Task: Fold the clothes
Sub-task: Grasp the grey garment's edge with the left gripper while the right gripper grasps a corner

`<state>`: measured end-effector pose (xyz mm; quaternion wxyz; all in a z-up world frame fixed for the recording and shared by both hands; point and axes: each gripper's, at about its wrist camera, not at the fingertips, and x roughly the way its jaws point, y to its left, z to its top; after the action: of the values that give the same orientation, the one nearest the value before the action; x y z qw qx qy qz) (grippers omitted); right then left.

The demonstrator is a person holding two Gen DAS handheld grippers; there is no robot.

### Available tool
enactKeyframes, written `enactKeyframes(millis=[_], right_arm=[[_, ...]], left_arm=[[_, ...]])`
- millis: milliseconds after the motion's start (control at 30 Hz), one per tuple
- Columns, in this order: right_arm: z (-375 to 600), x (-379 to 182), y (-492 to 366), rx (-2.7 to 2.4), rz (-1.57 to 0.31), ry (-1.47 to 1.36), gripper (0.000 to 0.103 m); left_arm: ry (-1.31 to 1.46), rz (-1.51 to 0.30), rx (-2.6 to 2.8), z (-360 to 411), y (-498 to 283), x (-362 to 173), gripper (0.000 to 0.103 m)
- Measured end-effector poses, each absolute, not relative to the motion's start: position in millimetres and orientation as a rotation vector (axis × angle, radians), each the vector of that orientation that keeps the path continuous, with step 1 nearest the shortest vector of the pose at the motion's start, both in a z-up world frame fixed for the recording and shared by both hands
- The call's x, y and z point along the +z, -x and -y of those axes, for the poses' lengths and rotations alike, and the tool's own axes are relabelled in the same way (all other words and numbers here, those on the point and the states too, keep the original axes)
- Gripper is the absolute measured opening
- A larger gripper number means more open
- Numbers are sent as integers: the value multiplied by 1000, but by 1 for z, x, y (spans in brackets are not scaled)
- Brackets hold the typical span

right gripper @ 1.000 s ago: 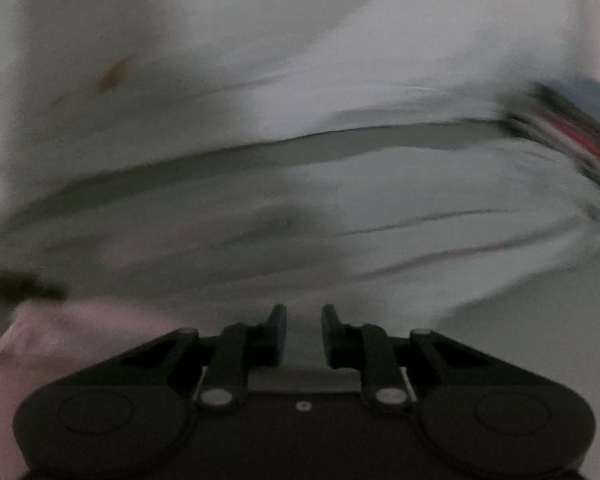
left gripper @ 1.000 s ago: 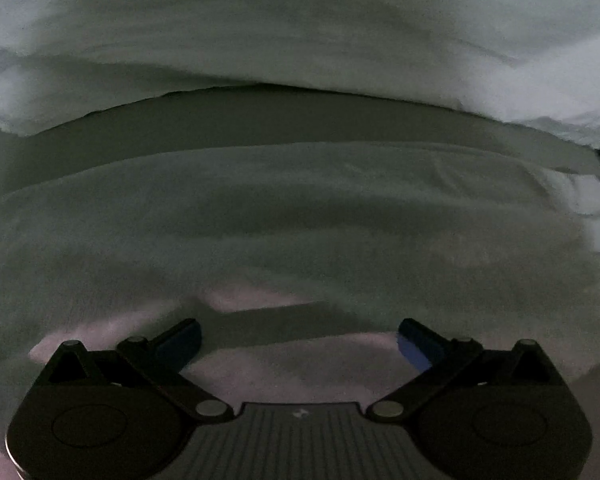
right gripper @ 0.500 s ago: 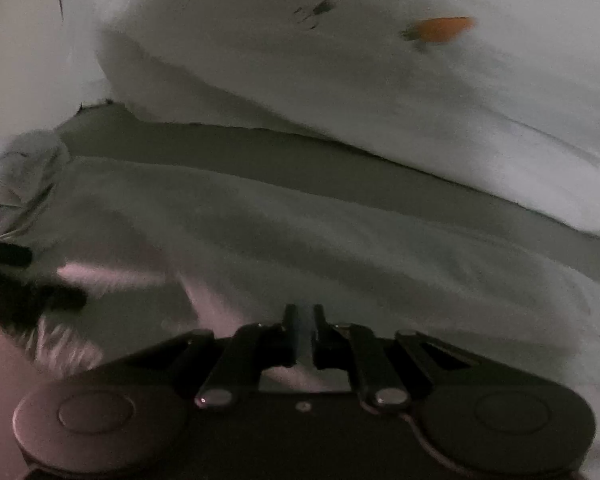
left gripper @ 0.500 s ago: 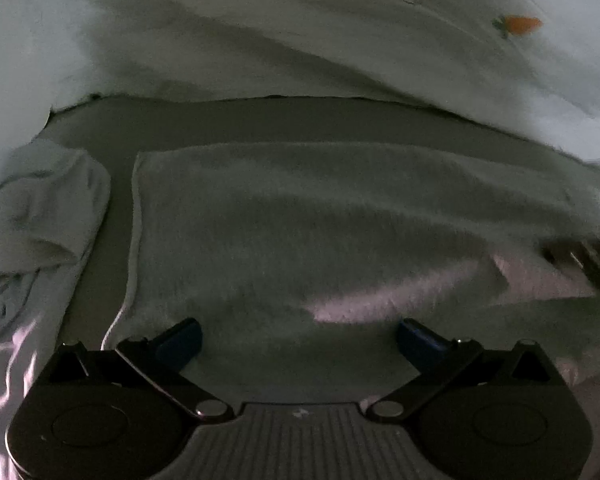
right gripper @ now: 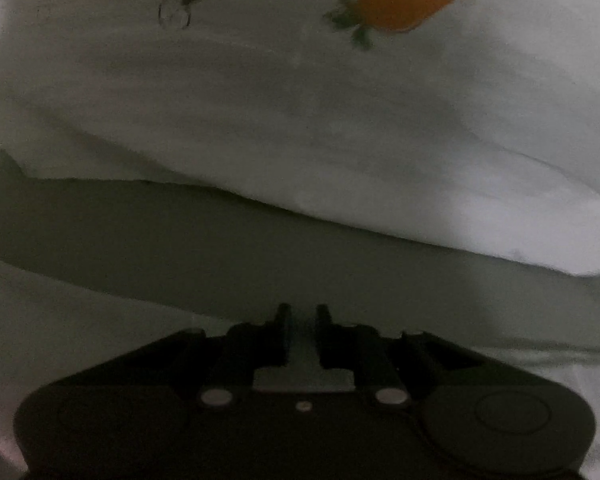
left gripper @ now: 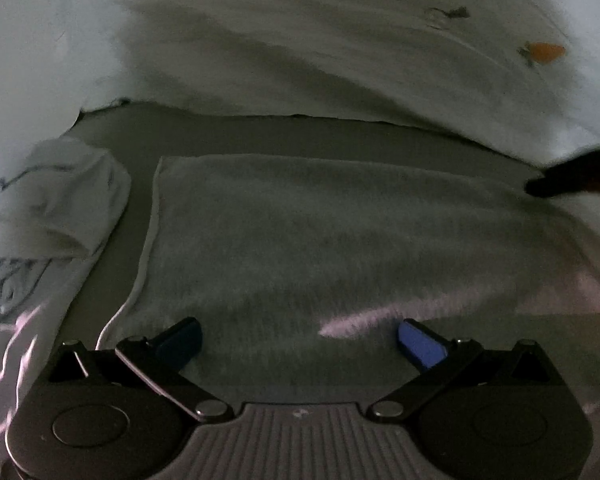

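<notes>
The left gripper [left gripper: 298, 340], its blue-padded jaws spread wide, hovers over the near edge of a flat grey terry towel [left gripper: 340, 236]. The right gripper [right gripper: 302, 320], jaws nearly together with a narrow gap, pinches nothing visible, near a white carrot-print sheet [right gripper: 300, 120].

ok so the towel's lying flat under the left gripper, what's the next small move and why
Probably lower the left gripper onto the near edge of the towel and close: its jaws are wide open and hold nothing, while the right gripper looks nearly shut at the towel's far right end.
</notes>
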<state>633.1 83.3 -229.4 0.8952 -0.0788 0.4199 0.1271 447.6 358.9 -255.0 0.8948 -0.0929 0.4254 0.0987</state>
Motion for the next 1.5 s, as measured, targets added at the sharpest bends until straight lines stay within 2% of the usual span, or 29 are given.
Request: enactKeyframes(millis=[100,167,300,433,533,667,833,1000,1133,1200,1233,1267,1367,1500], right_arm=[[-75,-216,-583,302,-867,143,28],[-76,-212,-546,326,-868,172,48],[-96,-216,-474,418,-863,342,57],[-135,-213,-418,595,-742,549,77],[-163,-208,-384,746,-633,679,80],[-193,-204,-360,899,-581,758,81],[-233,-203,-370,1017,-590,745,81],[-268,-207,-381,1133,-623,725,81],[-287,-220,-387,1149,-605,763,74],[-285,-223,-402,1153,-672,673,54],[-282,-224,-410,1151,-719,615,35],[-279,-223,-417,1131,-748,575,9],[-267,-214,-442,1070,-831,457,6],[-238,-206,-487,957,-984,137,6]], left_arm=[[303,-887,200,-369,-443,-251,103],[369,-885,188,-376,-436,-247,103],[472,-865,158,-390,-417,-240,103],[583,-792,73,-407,-392,-229,103],[683,-731,56,-428,-377,-222,103],[887,-680,63,-467,-368,-230,103],[1051,-596,92,-508,-357,-240,103],[1027,-618,147,-524,-354,-243,103],[1001,-640,181,-528,-350,-245,103],[1000,-643,188,-529,-349,-246,103],[999,-644,192,-530,-348,-247,103],[998,-646,196,-530,-347,-247,103],[994,-655,190,-531,-348,-248,103],[1041,-648,135,-528,-349,-253,103]])
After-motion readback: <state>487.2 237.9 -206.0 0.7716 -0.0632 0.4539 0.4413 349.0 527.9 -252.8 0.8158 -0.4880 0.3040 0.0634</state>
